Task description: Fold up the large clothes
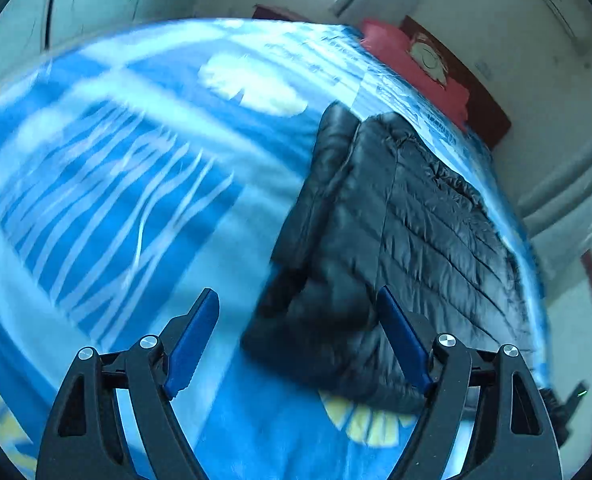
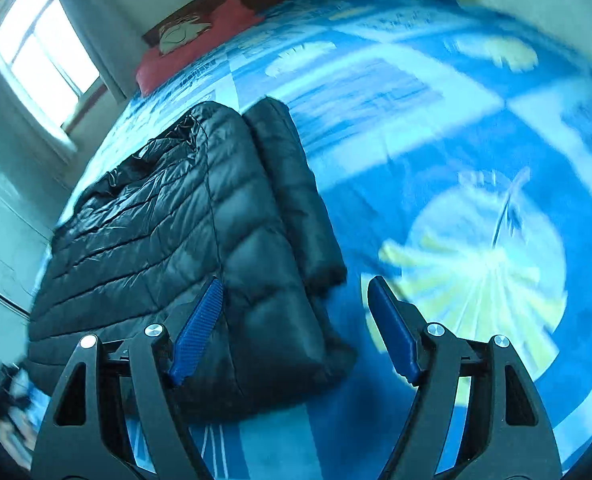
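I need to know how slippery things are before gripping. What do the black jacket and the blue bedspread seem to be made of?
Black jacket: probably a thin nylon or polyester shell over puffy filling; glossy sheen, stitched quilted channels, fine crinkles.

Blue bedspread: seemingly a printed woven cloth, matte, lying flat; motion blur hides its weave.

A home bedroom: bed (image 2: 416,128), pillow (image 2: 199,44), window (image 2: 43,52).

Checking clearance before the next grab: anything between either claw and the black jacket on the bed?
Nothing visible. Both claws, left and right, are open and empty above the jacket, with only bare bedspread around it.
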`<control>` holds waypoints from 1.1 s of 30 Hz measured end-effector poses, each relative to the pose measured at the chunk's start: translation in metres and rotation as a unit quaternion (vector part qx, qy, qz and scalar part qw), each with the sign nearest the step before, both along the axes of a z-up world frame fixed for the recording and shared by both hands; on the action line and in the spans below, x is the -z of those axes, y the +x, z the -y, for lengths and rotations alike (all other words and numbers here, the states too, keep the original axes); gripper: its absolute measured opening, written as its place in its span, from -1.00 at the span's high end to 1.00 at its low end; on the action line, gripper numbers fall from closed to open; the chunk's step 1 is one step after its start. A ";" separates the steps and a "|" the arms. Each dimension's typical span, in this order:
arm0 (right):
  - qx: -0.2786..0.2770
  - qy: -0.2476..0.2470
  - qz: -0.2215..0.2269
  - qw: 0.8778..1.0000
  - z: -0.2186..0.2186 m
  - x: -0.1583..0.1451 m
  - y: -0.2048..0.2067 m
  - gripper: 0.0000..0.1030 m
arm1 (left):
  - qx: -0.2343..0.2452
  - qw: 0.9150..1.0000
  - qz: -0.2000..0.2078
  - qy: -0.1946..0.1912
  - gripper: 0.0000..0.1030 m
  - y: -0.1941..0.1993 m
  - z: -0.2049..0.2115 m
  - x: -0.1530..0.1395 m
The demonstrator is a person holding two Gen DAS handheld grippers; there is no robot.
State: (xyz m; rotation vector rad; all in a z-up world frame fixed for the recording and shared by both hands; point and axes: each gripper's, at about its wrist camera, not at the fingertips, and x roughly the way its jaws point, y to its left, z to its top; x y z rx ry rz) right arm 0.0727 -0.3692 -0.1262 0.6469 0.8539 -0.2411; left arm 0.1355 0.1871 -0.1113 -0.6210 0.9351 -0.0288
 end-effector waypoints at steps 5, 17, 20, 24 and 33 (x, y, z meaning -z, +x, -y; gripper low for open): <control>-0.014 0.041 0.019 0.999 -0.009 0.009 0.003 -0.20 | 0.009 0.998 0.017 -0.058 -0.61 -0.003 0.012 0.011; -0.028 0.067 0.058 0.996 -0.019 -0.008 -0.016 0.62 | 0.009 0.997 0.053 -0.056 0.47 -0.015 0.023 0.000; -0.033 0.060 0.054 0.996 -0.021 -0.009 -0.026 0.62 | 0.017 0.997 0.049 -0.050 0.47 -0.022 0.020 -0.004; -0.036 0.060 0.048 0.996 -0.025 -0.011 -0.037 0.62 | 0.019 0.997 0.046 -0.057 0.47 -0.033 0.016 -0.008; -0.023 0.057 0.032 0.998 -0.022 -0.008 -0.045 0.31 | 0.026 0.998 0.035 -0.053 0.20 -0.028 0.008 -0.004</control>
